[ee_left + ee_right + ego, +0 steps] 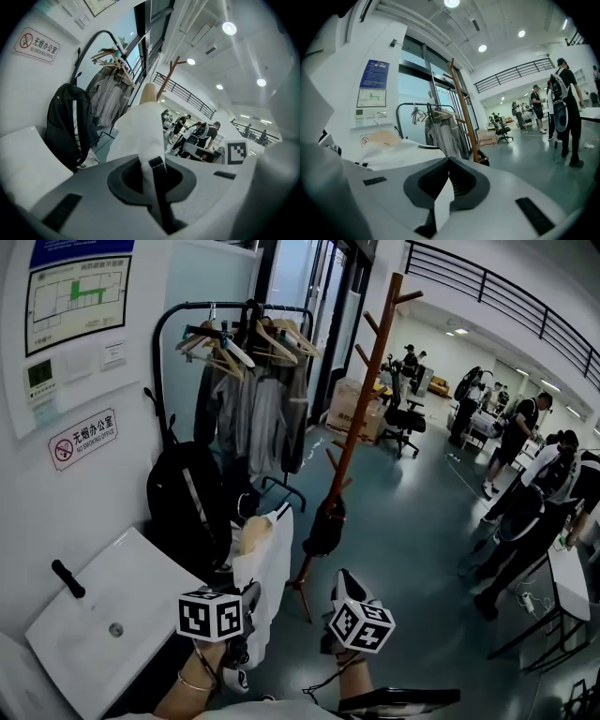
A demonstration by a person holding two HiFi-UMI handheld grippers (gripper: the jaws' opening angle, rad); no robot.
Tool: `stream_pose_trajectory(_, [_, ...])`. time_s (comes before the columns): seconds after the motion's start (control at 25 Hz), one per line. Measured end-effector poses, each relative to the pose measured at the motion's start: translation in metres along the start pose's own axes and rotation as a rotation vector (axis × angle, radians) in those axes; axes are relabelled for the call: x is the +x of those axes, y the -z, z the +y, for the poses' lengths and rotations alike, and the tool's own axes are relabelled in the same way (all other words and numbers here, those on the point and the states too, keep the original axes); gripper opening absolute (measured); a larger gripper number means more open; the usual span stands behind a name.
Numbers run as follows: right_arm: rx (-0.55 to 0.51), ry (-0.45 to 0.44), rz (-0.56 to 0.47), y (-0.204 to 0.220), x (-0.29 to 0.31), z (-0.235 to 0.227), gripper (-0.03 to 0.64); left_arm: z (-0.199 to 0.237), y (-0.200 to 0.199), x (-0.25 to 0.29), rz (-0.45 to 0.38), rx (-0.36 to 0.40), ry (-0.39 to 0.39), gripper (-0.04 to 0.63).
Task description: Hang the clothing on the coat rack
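Note:
A white garment (267,568) with black trim hangs on a wooden hanger (253,532) between my two grippers, low in the head view. My left gripper (246,604) is shut on the garment's fabric (140,126), and the hanger's tip (149,92) pokes up beyond it. My right gripper (343,587) is shut on a fold of the same white cloth (442,202), with the hanger (385,137) and the garment (401,151) off to its left. The tall wooden coat rack (364,399) stands just ahead, also seen as the coat rack (462,117).
A black metal rail (246,310) with grey clothes and hangers stands behind. A black backpack (187,502) leans by the white wall; a white basin (103,615) is at the left. A black bag (325,526) hangs low on the coat rack. Several people (525,474) and a desk (567,582) are at the right.

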State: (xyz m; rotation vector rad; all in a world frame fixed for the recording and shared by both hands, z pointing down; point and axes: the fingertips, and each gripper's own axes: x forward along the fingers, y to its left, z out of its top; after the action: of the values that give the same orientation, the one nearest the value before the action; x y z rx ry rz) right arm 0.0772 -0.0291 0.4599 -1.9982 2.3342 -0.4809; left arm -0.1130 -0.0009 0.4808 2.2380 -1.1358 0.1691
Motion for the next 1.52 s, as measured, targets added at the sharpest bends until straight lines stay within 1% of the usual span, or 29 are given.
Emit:
stream_pose_trajectory(0.36, [0.016,-0.037,-0.003,-0.015,0.044,-0.03,0.023,0.002,-0.026,0.038,-0.043,-0.025,-0.034,0.023])
stream_pose_trajectory(0.64, [0.042,-0.045,0.012,-0.01,0.063,-0.045,0.023,0.008,-0.039,0.051,-0.066,-0.037,-0.06,0.024])
stream_pose_trajectory(0.96, [0.048,-0.008,0.009,-0.015,0.075,-0.067,0.023,0.017,-0.055,0.069,-0.071,-0.05,-0.059,0.023])
stream_pose_trajectory(1.24, [0.045,0.02,-0.007,-0.023,0.097,-0.085,0.023,0.027,-0.074,0.102,-0.066,-0.044,-0.034,0.025])
stream_pose_trajectory(1.52, [0.03,0.04,-0.028,-0.047,0.132,-0.103,0.023,0.039,-0.101,0.139,-0.073,-0.045,-0.017,0.025])
